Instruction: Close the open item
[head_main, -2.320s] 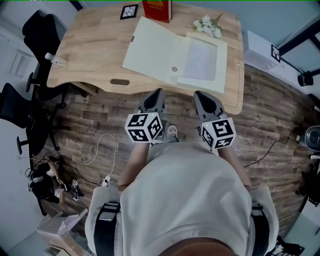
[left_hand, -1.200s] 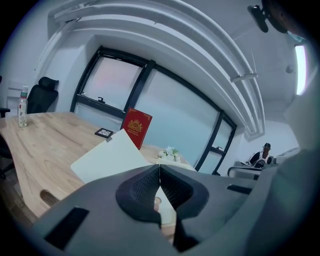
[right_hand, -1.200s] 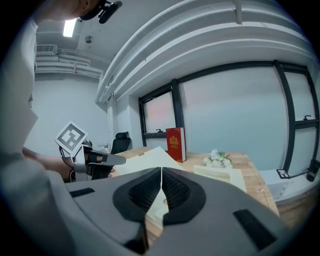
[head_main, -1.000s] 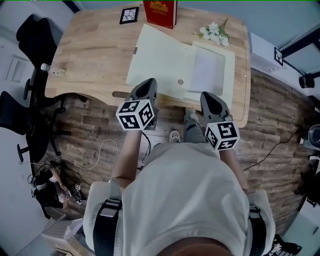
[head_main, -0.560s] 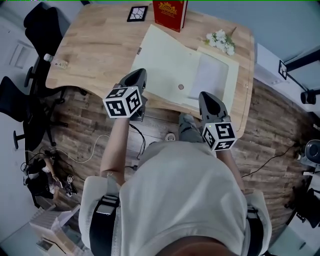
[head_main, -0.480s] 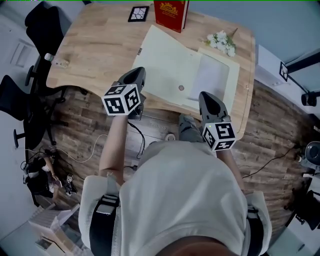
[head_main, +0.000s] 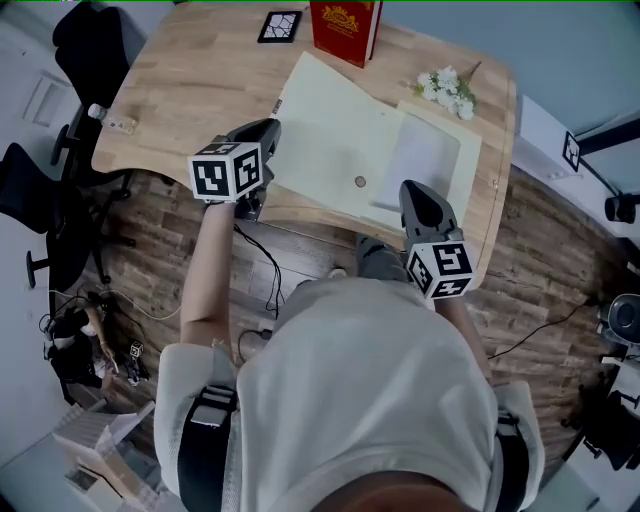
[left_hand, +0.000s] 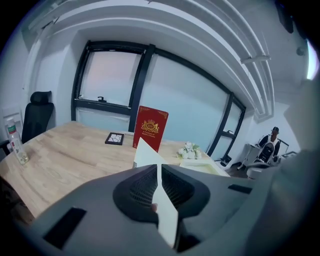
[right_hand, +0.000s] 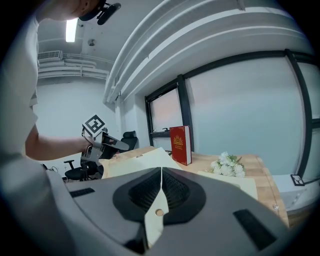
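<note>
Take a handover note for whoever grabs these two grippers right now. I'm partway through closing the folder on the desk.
Left gripper: fingers shut on the left edge of the folder cover.
Right gripper: fingers shut on the cover's near edge, beside the round snap.
The cover lies open on the desk. The paper-holding half sits uncovered at the right.
Done: both grips taken.
Left: swing the cover over onto that half, then release.

No readable words, gold crest on red book (head_main: 344, 28), its lettering too small to read
</note>
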